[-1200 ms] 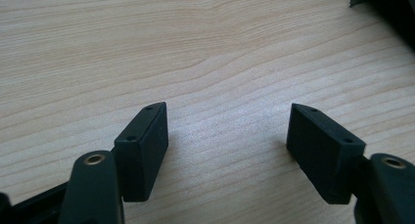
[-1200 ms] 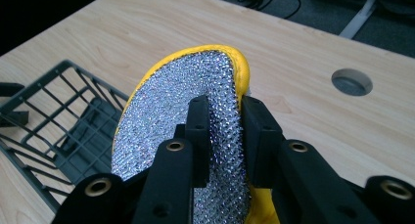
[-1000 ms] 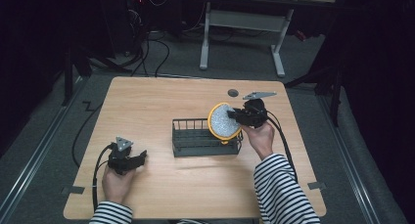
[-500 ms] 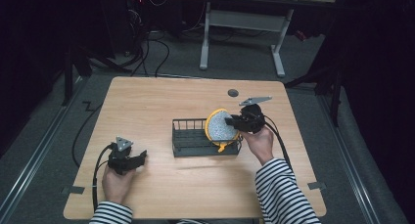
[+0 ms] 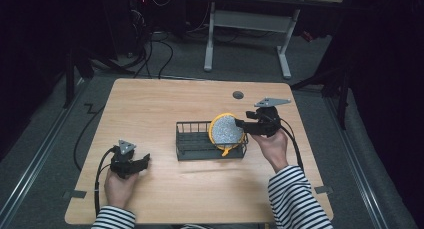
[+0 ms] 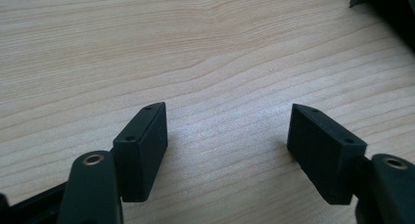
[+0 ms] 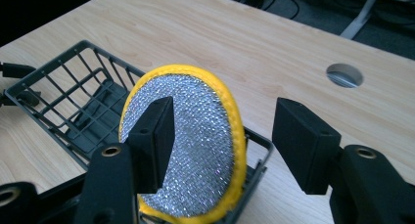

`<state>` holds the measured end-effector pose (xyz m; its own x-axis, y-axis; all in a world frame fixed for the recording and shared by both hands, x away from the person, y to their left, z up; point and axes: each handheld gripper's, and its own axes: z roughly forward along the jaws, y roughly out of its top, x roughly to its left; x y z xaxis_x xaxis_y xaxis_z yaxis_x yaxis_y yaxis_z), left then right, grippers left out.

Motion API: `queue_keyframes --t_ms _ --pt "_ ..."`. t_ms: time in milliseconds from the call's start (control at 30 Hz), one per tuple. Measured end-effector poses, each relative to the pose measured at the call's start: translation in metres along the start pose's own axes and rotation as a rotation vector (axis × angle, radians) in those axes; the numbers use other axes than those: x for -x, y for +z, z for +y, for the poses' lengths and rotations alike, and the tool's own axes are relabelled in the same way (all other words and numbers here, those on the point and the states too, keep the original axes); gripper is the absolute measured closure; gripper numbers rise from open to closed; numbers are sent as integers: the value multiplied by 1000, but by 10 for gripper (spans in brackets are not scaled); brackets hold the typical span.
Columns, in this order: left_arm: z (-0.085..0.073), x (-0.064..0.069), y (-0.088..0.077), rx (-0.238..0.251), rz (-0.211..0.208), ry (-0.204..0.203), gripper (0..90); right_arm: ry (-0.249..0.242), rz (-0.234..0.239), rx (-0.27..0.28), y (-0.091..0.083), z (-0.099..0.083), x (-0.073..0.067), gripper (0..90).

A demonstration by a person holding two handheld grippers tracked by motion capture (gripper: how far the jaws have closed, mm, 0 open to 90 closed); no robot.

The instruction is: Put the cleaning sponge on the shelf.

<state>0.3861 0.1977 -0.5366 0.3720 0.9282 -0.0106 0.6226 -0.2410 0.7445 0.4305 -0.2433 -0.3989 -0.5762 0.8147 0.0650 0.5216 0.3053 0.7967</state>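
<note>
Round silver-mesh scrubber [image 5: 226, 130] with yellow fabric rim stands tilted in black wire basket [image 5: 192, 140]; right gripper [image 7: 222, 136] and left gripper [image 6: 227, 136] gape empty.

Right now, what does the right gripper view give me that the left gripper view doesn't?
Right gripper view: the round yellow-rimmed scouring pad standing on edge at the wire basket's near rim, between the open right gripper jaws, plus the table's cable hole. Left gripper view: the open left gripper over bare wood, a dark corner at top right. Shared: the wooden tabletop and wide-open jaws.
</note>
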Motion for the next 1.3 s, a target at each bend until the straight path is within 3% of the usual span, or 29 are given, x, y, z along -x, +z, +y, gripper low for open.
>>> queue_keyframes --t_ms 167,400,467,733,1000,1300 --pt "0 0 0 0 0 0 316 17 -16 13 -18 -7 4 510" --pt "0 0 0 0 -1 0 315 101 -59 35 -38 -32 23 519" --pt "0 0 0 0 0 0 315 133 -52 42 -45 -39 29 519" --pt "0 0 0 0 0 0 316 132 -91 66 -66 -49 35 519" --pt "0 0 0 -1 1 0 316 164 -137 52 -72 -78 43 509" --pt "0 0 0 -1 1 -1 316 227 -139 50 -70 -110 49 497"
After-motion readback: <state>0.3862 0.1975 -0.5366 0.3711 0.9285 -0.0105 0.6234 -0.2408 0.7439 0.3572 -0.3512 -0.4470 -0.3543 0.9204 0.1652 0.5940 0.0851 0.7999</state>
